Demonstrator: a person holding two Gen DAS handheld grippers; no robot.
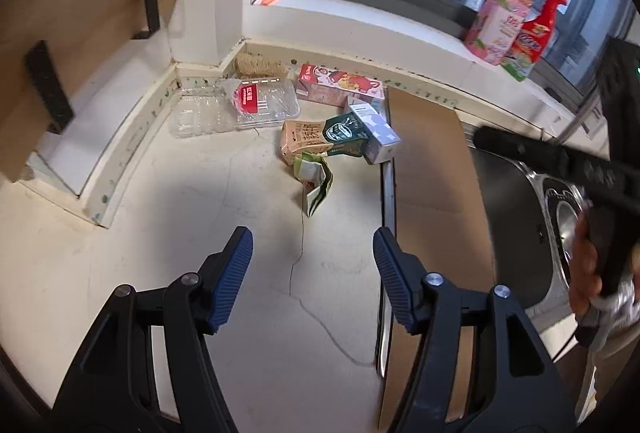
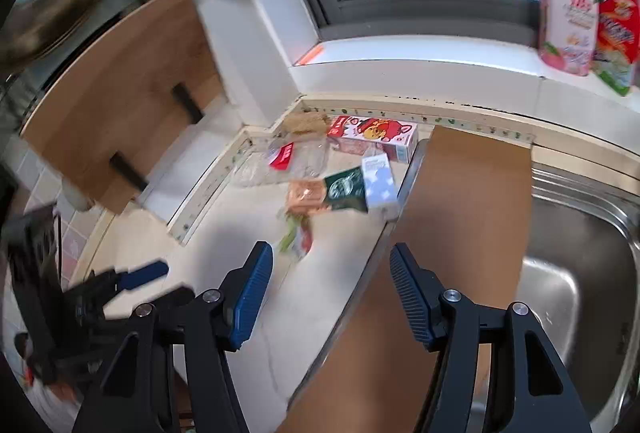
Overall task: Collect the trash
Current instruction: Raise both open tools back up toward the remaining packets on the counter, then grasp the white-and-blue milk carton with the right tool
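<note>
Left claw (image 1: 312, 281) stands apart and empty; from its camera we place the crumpled green carton (image 1: 314, 179) nearest us, fronting the trash heap left of the cardboard sheet (image 1: 432, 169), so we advise taking it first. Right claw (image 2: 332, 297), likewise apart and empty, is sighted on the same heap beside that sheet (image 2: 472, 193); we recommend one claw enters at a time.

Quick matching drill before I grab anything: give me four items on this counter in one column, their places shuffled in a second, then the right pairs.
1. pink bottle
2. brown board
3. clear tray
4. crumpled green carton

A. nearest the open left gripper
B. on the windowsill
C. over the sink's edge
D. near the back corner

Pairs: 1-B, 2-C, 3-D, 4-A
</note>
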